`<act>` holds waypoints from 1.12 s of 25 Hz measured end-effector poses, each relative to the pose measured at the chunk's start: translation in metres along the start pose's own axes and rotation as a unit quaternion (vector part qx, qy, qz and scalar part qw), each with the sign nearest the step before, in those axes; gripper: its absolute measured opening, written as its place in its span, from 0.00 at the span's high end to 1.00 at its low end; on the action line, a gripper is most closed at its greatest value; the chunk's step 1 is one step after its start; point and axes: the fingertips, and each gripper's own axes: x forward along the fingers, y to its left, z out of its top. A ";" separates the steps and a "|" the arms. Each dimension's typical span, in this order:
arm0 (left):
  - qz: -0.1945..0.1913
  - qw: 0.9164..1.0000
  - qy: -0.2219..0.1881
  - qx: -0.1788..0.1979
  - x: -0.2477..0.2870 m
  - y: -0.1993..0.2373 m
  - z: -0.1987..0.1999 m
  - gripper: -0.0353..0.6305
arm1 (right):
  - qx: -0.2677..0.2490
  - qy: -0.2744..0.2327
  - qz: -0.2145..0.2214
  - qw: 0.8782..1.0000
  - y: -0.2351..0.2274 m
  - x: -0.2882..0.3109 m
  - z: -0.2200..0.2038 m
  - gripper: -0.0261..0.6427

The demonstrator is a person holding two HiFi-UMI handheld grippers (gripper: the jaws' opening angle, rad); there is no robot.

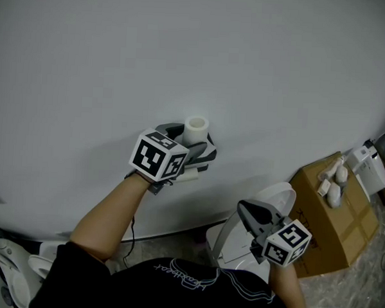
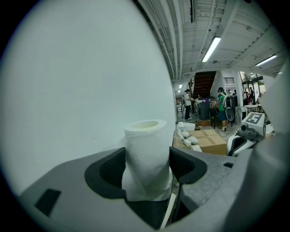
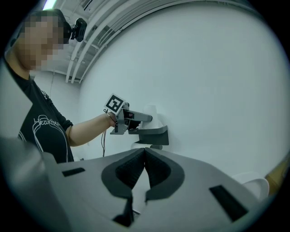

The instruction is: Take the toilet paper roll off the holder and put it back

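Note:
The white toilet paper roll [image 1: 196, 126] stands upright against the pale wall, and my left gripper [image 1: 192, 142] is shut on it from both sides. In the left gripper view the roll [image 2: 146, 154] fills the gap between the dark pads, with a loose sheet end hanging at its bottom. A small white part [image 1: 190, 176] shows just under the left gripper; I cannot tell if it is the holder. My right gripper [image 1: 244, 207] hangs lower right, away from the wall, shut on nothing. In the right gripper view its jaws [image 3: 144, 156] touch, and the left gripper [image 3: 154, 131] and roll [image 3: 150, 111] show ahead.
A cardboard box [image 1: 334, 212] with white items [image 1: 332, 183] on top stands at the right by the wall. A white toilet-like fixture [image 1: 267, 202] sits below the right gripper. More white fixtures [image 1: 12, 269] lie at the bottom left. People [image 2: 222, 106] stand far off.

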 end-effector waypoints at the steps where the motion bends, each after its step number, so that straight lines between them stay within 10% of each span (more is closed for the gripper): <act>1: 0.000 1.000 0.001 0.000 0.000 0.000 0.000 0.52 | 0.001 0.000 -0.001 1.000 0.000 0.000 -0.001 0.96; 28: 0.012 0.999 -0.029 -0.016 -0.023 0.009 0.010 0.55 | 0.034 -0.011 -0.021 0.999 -0.004 -0.010 -0.007 0.96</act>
